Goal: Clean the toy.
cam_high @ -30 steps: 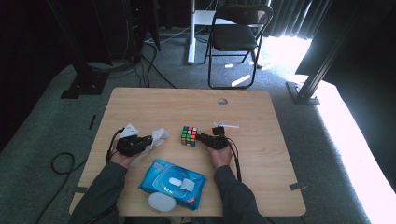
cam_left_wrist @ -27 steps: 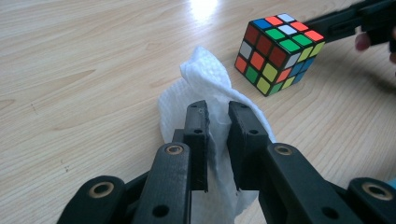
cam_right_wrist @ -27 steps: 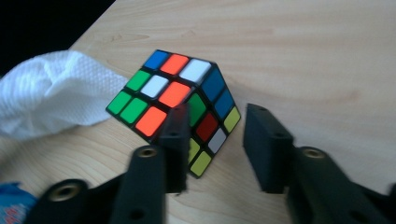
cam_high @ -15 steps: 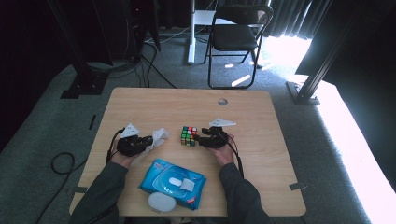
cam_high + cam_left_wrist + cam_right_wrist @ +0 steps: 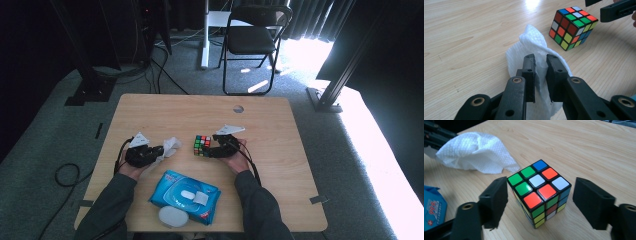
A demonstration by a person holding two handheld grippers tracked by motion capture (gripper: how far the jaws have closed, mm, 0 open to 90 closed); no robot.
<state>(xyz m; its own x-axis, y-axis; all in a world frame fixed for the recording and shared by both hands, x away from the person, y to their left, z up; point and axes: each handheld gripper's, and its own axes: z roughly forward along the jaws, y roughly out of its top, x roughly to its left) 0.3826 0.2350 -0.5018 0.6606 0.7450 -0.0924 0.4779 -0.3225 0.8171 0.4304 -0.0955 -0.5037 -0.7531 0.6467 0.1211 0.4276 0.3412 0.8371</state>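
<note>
Since the earlier frame the right gripper (image 5: 214, 148) has lifted slightly and its jaws have just been opening; they now stand wide on either side of the puzzle cube (image 5: 539, 191), clear of its faces, so the cube sits free on the table (image 5: 280, 165). Nearest the person lie the blue wipes pack (image 5: 185, 189) and its white lid (image 5: 173, 217). Beyond them the left gripper (image 5: 540, 62) is clamped narrow on a crumpled white wipe (image 5: 534, 46), just beside the cube. The wipe looks already pulled out and the cube released; wiping the cube seems still to come
</note>
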